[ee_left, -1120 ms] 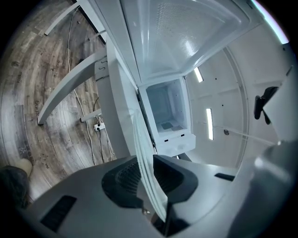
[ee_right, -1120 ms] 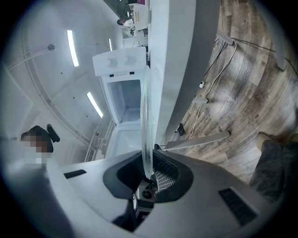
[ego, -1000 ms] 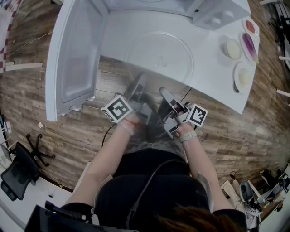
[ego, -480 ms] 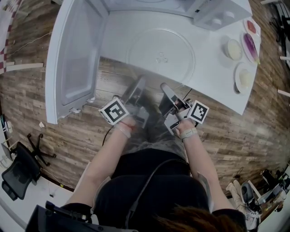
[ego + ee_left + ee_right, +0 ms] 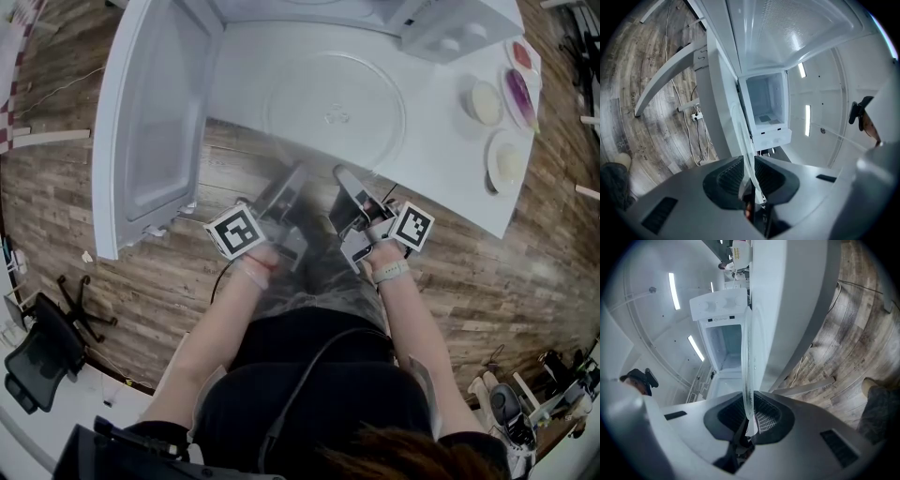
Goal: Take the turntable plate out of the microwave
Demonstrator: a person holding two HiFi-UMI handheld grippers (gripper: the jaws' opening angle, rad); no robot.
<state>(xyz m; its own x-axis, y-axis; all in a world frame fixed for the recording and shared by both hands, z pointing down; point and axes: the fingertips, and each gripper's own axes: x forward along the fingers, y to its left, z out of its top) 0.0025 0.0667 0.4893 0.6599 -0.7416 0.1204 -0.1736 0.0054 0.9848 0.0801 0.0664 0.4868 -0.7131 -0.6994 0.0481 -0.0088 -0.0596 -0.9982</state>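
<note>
Turntable plate [image 5: 336, 112] is drifting slightly far and right, its near rim clamped in both grippers. Right gripper [image 5: 341, 176] is edging far-right with it. Left gripper [image 5: 294, 173] is rolling a little, its back end sliding near-left.

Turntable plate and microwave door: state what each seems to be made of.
Turntable plate: clear glass by the look, smooth and glossy. The white table shows through it, and its rim looks see-through edge-on. Microwave door: white with a smooth, slightly shiny finish. It could be painted metal or plastic; the look leaves it open.
</note>
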